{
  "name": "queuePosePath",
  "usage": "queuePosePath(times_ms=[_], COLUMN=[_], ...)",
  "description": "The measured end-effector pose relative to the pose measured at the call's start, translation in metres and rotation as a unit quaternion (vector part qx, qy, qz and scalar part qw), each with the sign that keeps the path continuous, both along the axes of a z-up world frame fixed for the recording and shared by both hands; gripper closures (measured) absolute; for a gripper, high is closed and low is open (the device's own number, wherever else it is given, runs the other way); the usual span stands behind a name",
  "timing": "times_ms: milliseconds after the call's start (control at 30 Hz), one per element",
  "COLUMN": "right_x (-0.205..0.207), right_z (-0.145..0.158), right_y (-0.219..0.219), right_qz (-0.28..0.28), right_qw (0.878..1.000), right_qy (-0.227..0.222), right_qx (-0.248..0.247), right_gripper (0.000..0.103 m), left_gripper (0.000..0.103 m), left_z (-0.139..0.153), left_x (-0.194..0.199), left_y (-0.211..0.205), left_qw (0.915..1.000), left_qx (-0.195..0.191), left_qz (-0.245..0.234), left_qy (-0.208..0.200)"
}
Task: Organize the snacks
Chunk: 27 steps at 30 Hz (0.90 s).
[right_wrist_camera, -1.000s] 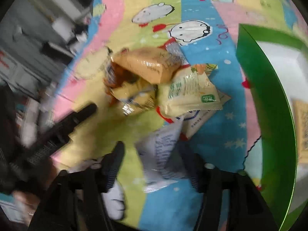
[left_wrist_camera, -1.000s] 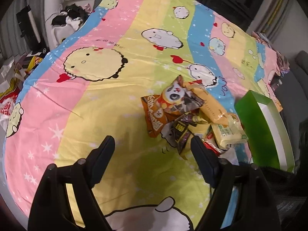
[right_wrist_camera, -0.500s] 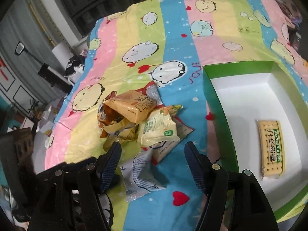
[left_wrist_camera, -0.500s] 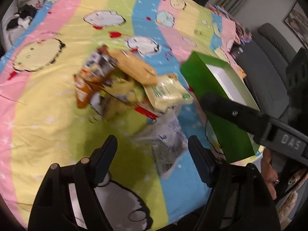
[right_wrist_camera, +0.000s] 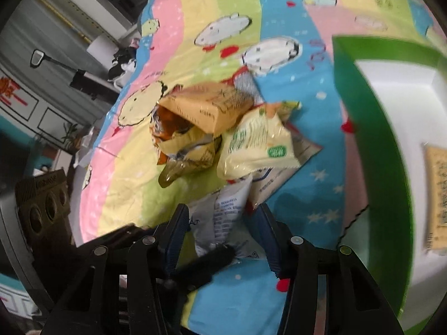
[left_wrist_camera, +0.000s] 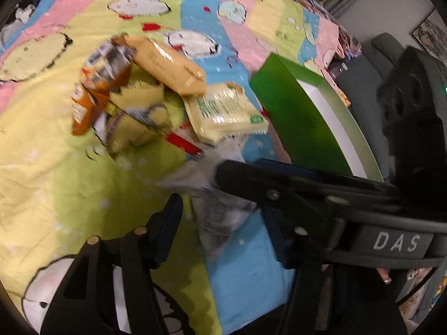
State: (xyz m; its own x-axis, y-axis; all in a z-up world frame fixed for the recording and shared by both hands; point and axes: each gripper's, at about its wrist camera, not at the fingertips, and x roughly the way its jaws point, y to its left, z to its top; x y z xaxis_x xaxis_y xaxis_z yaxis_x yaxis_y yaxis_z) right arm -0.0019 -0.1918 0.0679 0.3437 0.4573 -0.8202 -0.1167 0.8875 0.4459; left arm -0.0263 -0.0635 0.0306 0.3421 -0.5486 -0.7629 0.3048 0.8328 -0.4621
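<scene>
While both jaws had just been closing, the left hand-held gripper (left_wrist_camera: 220, 223) and right hand-held gripper (right_wrist_camera: 220, 226) straddled the white snack packet (right_wrist_camera: 223, 217) on the bedspread (left_wrist_camera: 56, 153), grip uncertain

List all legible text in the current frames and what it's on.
"DAS": white letters on the right gripper body, seen in the left wrist view.
White packet between both grippers' jaws: printed lines, too blurred to read.
Cracker pack in the green box: lettering blurred, unreadable.
Pale yellow packet with a green badge: unreadable.
Orange pack: print unreadable.
</scene>
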Motion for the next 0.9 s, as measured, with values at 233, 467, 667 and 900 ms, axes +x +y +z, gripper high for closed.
queuePosePath(times_ms=[233,467,667,900], right_x=[0.006,-0.005,-0.03,-0.038], right_z=[-0.017,0.016,0.071,0.091], right_y=[0.004,0.0,-0.026,-0.09], right_qz=[0.018,0.012,-0.03,-0.101], right_qw=[0.999,0.999,0.99,0.977], right_qy=[0.025,-0.03,-0.139,-0.184], right_qx=[0.042,0.038,0.009,0.027], right_gripper=[0.059,0.059,0.059,0.059], left_gripper=[0.064,0.066,0.066,0.066], left_z=[0.001,0.038,0.086,0.108], left_x=[-0.003,-0.018,-0.025,-0.018], left_y=[-0.006,-0.012,-0.045,-0.11], left_qw=[0.9997,0.9946,0.9821,0.9684], left_qx=[0.003,0.003,-0.004,0.002], left_qz=[-0.013,-0.012,-0.04,-0.092], left_qy=[-0.022,-0.103,-0.184,-0.232])
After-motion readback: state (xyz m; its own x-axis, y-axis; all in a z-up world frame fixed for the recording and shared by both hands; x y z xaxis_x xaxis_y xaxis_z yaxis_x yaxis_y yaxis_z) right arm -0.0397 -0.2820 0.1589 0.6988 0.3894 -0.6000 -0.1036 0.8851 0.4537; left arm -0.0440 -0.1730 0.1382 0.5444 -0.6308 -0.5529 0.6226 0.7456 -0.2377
